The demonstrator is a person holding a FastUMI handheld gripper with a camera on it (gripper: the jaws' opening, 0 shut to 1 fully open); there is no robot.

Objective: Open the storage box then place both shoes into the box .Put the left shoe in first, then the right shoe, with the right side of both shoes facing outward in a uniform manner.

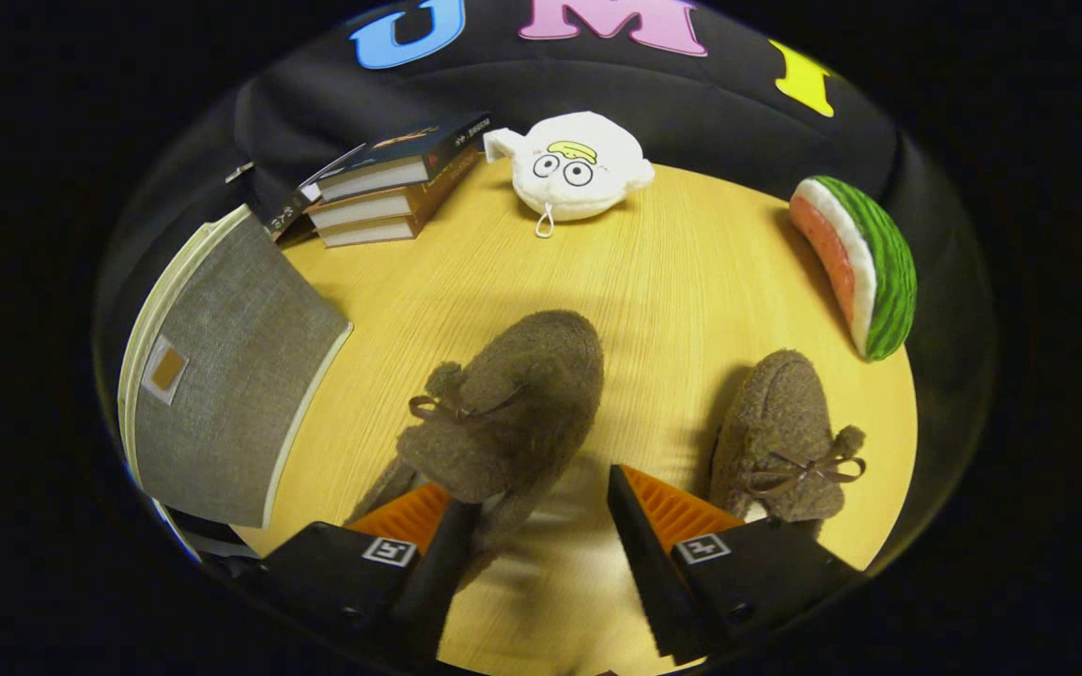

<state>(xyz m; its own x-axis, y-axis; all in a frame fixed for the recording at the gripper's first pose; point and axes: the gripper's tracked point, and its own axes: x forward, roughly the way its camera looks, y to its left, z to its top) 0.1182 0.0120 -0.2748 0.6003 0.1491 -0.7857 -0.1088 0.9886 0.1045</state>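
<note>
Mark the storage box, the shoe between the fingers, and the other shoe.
storage box (240,376): gripper view, grey fabric lid.
shoe between fingers (513,404): gripper view, fuzzy upper.
other shoe (780,432): gripper view, upper above bow.
gripper (541,526): open.

The gripper (541,526) points forward and down over the near edge of the table (691,282), its two fingers spread wide apart. The left finger (428,554) touches the heel of a shoe (503,413) whose heel reaches into the gap. The right finger (644,545) stands clear of it, so nothing is clamped.
</note>
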